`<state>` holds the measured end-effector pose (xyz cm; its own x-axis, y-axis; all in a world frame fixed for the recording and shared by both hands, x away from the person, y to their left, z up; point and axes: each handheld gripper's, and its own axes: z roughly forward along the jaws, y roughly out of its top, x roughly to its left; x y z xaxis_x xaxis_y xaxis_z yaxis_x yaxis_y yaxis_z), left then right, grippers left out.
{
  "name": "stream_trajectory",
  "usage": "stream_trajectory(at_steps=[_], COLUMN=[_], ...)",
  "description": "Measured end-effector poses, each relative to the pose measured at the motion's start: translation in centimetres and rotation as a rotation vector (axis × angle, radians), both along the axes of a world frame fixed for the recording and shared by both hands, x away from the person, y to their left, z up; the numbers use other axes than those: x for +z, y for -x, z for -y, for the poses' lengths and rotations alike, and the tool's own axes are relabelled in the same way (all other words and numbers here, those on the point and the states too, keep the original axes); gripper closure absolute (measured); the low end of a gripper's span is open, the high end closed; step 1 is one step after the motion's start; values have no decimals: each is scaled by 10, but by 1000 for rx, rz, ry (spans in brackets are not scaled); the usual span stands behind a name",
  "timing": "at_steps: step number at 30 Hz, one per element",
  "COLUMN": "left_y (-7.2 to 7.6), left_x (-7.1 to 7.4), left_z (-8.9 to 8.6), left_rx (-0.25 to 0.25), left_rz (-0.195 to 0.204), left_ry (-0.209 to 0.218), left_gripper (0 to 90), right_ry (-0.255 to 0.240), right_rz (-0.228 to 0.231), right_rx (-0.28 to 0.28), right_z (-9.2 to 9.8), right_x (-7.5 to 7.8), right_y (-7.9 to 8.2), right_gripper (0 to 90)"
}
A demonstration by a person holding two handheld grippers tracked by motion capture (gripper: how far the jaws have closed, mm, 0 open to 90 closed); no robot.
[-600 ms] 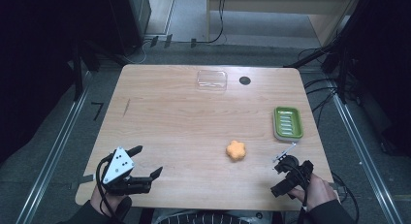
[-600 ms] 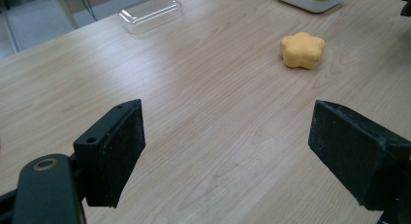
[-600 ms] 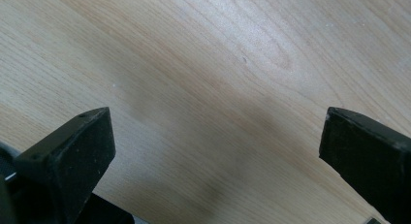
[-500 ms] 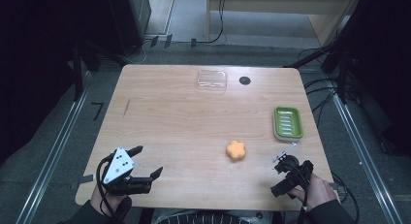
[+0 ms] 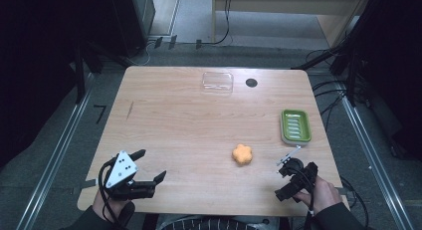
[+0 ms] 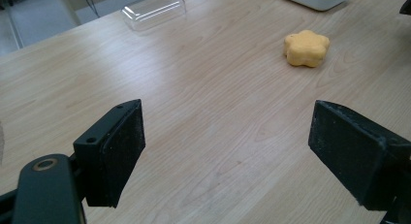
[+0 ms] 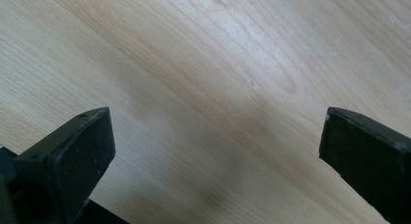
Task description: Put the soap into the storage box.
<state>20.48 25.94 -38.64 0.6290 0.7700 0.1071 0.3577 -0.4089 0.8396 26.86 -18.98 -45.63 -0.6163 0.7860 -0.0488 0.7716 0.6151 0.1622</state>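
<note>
An orange flower-shaped block (image 5: 242, 154) lies on the wooden table (image 5: 189, 125), right of centre and towards the front. My left gripper (image 5: 149, 165) sits at the front left corner, open and empty, with a grey three-cornered plate on top. In the left gripper view its jaws (image 6: 228, 136) stand wide apart and the orange block (image 6: 306, 48) lies far ahead to the right. My right gripper (image 5: 279, 182) is held at the front right, a little right of the block, also open. Its jaws (image 7: 218, 136) hang over bare wood.
A green soap dish (image 5: 295, 126) on a white base stands near the right edge, beyond the right gripper. A clear plastic lid (image 5: 217, 82) lies at the back centre beside a round black hole (image 5: 251, 82). Dark equipment and cables surround the table.
</note>
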Motion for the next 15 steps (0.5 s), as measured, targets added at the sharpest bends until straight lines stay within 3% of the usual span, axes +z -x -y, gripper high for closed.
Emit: stream_trajectory(at_steps=[10, 15], left_y=[1, 3], left_x=[0, 0], left_z=[1, -3], left_rx=[-11, 5], left_rz=[-8, 1], left_ry=[-9, 8], left_gripper=[136, 136], right_ry=[6, 8], right_rz=[33, 70], right_rx=[41, 71], right_z=[-10, -19], right_x=[3, 6], right_y=[-7, -8], right_gripper=[0, 0])
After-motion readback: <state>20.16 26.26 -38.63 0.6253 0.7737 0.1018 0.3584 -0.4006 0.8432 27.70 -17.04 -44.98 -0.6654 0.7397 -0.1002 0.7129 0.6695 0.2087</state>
